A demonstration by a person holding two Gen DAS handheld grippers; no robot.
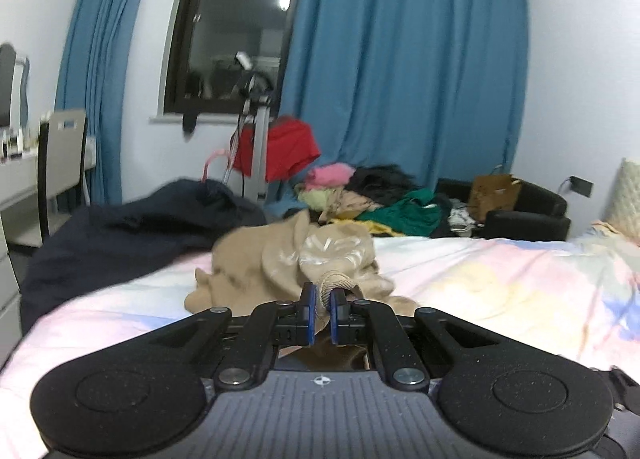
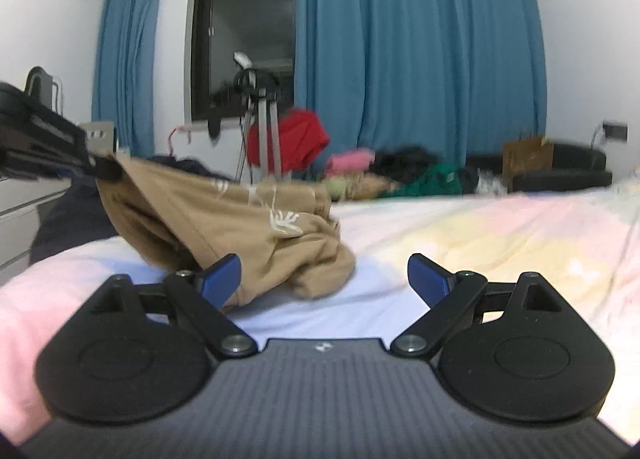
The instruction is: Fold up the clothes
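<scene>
Nearest the left wrist camera: left gripper (image 1: 323,313), blue pads (image 1: 306,315) drawn almost together and clamped on the ribbed edge of a tan garment (image 1: 288,263). Seen again at far left of the right wrist view (image 2: 100,171), pinching one corner of the same garment (image 2: 224,227) and holding that corner off the bedding; remainder of the cloth sagging down and to the right, lower folds resting on the bed (image 1: 500,283). Pale printed marks noted on the tan fabric.

Further right, right gripper (image 2: 324,279) low over the pastel bed cover (image 2: 500,231), jaws spread wide, nothing between them. Left pad (image 2: 222,279) just in front of the garment's lower fold; contact not determinable. Right pad over bare cover.

Left side of scene: chair (image 1: 64,163) at a white desk, then a dark navy garment (image 1: 132,235) heaped on the bed's far left corner. Centre, beyond the bed: tripod stand (image 1: 256,139) with a red garment (image 1: 288,147) draped beside it, dark window (image 1: 236,27) behind. Right of centre: mixed pile of clothes (image 1: 372,199), pink, black, green and yellow, at the bed's far edge. Far right: brown paper bag (image 1: 494,195) on a black seat (image 1: 532,215). Blue curtains (image 1: 408,59) across the far wall.
</scene>
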